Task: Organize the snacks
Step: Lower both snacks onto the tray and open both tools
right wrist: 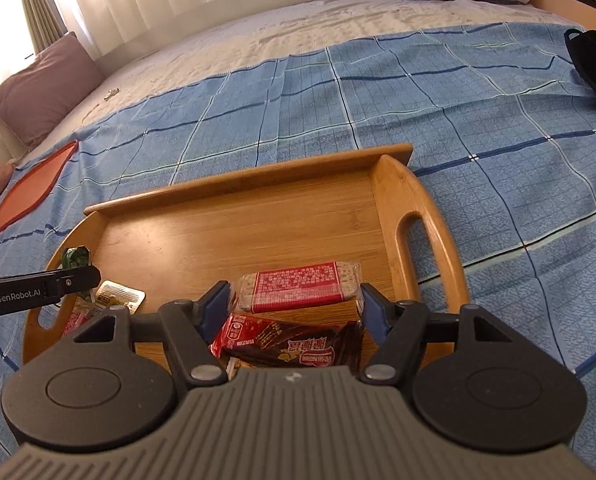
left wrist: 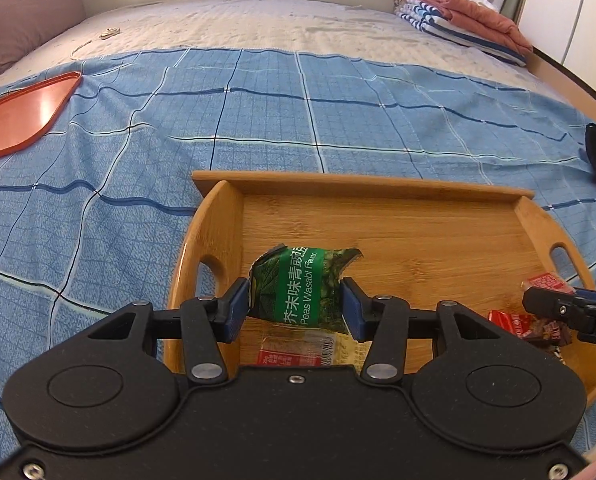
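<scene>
My left gripper (left wrist: pixel 296 306) is shut on a green wasabi peas packet (left wrist: pixel 298 288) and holds it over the left part of a bamboo tray (left wrist: pixel 418 224). A yellow and red packet (left wrist: pixel 298 350) lies in the tray just under it. My right gripper (right wrist: pixel 294 306) is shut on a clear packet with a red label (right wrist: pixel 298 286), held over the right part of the bamboo tray (right wrist: pixel 258 236). Beneath it lies a dark red chocolate snack pack (right wrist: pixel 290 344). The right gripper (left wrist: pixel 554 304) shows at the edge of the left wrist view, and the left gripper (right wrist: pixel 78 278) at the left of the right wrist view.
The tray sits on a blue checked sheet (left wrist: pixel 118 160) over a bed. An orange flat lid (left wrist: pixel 22 116) lies far left. A mauve pillow (right wrist: pixel 46 88) and folded towels (left wrist: pixel 458 16) are at the back. A black bag (right wrist: pixel 594 60) is at the right edge.
</scene>
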The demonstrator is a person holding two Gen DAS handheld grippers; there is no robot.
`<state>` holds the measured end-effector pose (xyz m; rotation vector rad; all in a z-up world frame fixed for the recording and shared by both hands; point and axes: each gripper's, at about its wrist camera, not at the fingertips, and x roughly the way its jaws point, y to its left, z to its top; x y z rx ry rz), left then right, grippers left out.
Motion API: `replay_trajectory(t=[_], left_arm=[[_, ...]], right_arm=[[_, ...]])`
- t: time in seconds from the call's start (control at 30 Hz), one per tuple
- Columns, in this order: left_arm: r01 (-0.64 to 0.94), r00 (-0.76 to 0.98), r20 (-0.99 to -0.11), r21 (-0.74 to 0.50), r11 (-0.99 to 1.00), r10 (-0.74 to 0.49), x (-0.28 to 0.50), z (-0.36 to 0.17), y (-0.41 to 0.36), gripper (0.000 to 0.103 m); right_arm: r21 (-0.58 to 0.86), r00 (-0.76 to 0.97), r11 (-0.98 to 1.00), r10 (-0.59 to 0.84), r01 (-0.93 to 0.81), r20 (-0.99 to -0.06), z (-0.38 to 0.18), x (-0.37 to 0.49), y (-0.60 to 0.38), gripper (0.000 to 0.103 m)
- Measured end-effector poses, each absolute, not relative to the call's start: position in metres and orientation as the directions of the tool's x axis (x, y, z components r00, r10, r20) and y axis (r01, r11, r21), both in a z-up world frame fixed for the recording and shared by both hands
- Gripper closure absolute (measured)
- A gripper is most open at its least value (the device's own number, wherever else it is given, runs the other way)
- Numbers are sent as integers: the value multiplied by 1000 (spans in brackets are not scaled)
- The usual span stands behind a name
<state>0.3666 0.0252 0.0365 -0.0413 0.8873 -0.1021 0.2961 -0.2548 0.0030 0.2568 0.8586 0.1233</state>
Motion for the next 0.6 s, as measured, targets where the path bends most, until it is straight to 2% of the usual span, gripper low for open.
replay_trajectory(t=[0.4,0.43,0.5,0.53,0.57,0.6], left_arm=[[66,625,-773,-86,994,-108,370,29,29,55],[68,625,-773,-81,994,-106,369,29,28,52],[71,623,-774,-84,994,-110,368,31,28,43],[76,624,-772,-91,993,-119,366,33,28,33],[82,630,-765,-99,992,-129,364,36,28,23],[90,638,-757,-105,990,-138,360,39,29,21]], right_arm=[[237,646,971,192,-18,-739,-6,300,-246,31],[241,647,970,195,-17,-737,-6,300,-246,30],[251,656,968,208,-28,-726,-5,298,-246,18],[256,664,966,210,-29,-718,-3,296,-246,12],[256,672,966,207,-26,-711,-1,294,-246,10],[259,679,965,209,-29,-704,1,291,-247,10]])
